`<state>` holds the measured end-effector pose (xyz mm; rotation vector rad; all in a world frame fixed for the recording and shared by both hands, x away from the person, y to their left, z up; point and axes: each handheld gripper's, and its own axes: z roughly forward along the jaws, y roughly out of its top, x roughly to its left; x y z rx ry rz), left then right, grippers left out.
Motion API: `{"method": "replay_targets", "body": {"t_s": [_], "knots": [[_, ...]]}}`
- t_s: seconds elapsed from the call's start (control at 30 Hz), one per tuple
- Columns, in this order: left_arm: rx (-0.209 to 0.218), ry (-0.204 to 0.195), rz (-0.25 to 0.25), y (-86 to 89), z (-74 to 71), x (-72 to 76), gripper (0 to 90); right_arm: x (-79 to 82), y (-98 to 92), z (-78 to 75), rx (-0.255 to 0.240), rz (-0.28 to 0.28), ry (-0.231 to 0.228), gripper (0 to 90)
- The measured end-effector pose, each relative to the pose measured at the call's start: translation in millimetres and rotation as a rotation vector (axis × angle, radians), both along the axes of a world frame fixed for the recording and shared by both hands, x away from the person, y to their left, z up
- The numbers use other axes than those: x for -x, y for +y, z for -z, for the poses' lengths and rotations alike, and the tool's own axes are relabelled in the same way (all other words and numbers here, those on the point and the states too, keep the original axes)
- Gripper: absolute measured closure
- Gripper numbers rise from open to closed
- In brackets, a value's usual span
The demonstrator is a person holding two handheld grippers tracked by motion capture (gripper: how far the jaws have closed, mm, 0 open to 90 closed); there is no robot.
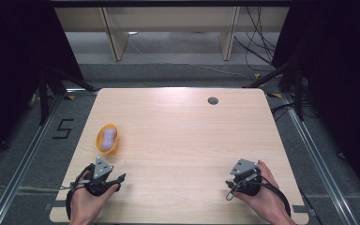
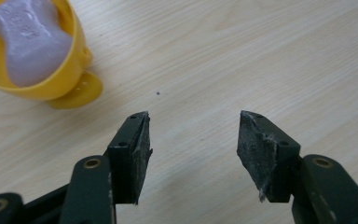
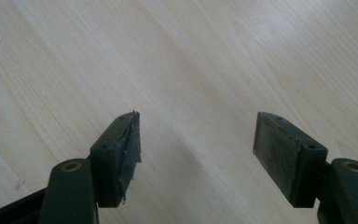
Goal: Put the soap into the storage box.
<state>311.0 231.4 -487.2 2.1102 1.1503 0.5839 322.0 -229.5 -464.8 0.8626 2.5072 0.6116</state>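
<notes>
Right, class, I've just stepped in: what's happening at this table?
A person holds a two-jaw gripper in each hand near the front edge of a light wooden table. Both the left gripper and the right gripper are open and hold nothing. A yellow plastic cup lies by the left gripper, with a pale purple soap-like bar inside.

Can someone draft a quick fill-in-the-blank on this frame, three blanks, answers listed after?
1. The pale purple bar lies inside a ____ cup.
2. The cup stands nearest the ____ tongs.
3. The jaws of the right tongs are ____, with bare table between them.

Missing words: yellow; left; open
</notes>
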Motion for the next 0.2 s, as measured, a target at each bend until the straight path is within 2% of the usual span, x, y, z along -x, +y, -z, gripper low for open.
{"method": "replay_targets", "body": {"t_s": [0.17,0.2], "knots": [[0.01,-0.002,0.015,0.1,0.5,2.6,42.4,1.2,0.5,-0.2,-0.009,0.018,-0.001,32.4],[0.009,-0.007,0.008,-0.3,0.1,2.6,42.0,0.5,0.2,-0.8,0.002,-0.002,-0.011,32.4]]}}
